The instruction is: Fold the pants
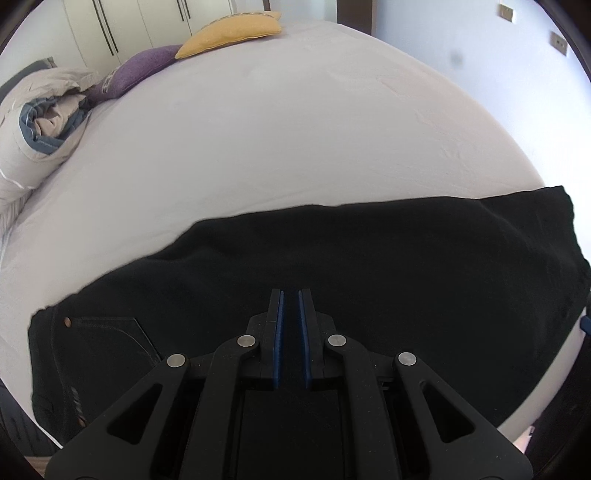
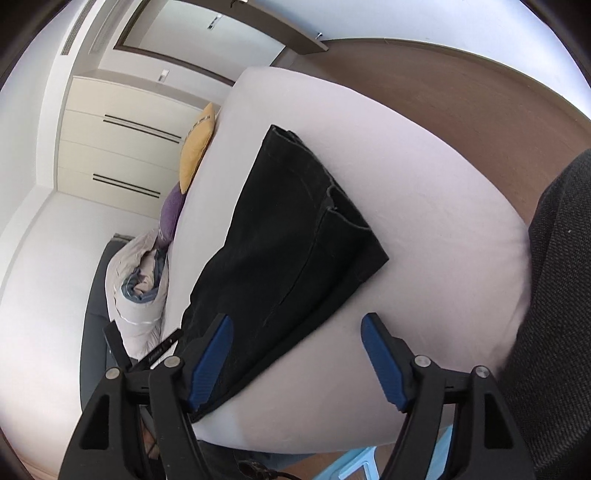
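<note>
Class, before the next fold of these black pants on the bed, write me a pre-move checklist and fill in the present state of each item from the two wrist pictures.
1. Pants lie flat on the bed, legs stacked: ok.
2. Left gripper over the pants, fingers nearly together; whether cloth is pinched: cannot tell.
3. Right gripper open, ready to grasp: ok.
4. Right gripper holding cloth: not ok, nothing between its fingers.
5. Hem ends aligned: not ok, one steps past the other.
6. Yellow pillow and purple pillow away from the pants: ok.
</note>
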{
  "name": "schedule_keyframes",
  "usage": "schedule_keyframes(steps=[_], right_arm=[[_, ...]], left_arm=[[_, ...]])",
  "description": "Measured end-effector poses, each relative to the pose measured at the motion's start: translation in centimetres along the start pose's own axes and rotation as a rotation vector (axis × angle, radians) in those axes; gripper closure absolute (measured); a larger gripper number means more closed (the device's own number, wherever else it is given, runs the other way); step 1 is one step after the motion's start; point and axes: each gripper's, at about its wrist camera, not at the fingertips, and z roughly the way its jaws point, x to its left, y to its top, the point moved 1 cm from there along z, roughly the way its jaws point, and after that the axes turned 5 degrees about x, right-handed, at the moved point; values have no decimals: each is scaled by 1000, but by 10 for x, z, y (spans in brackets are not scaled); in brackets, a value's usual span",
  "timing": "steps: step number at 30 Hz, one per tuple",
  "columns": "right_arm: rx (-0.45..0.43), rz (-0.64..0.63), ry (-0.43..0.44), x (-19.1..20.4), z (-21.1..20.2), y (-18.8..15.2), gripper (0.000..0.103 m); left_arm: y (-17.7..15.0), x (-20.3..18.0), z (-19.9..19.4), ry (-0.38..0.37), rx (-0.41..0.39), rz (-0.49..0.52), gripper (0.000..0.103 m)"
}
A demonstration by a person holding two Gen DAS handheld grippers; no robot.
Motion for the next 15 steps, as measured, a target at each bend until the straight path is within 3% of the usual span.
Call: schedule_keyframes(steps=[8,15], right_arm=[[-20,122,28,-4,-5,-14,26],[-104,145,72,-14,1,-3,26]], left_arm=[[-37,-3,16,-166,45,-117,95],[-40,6,32,-209,74,-175,95]])
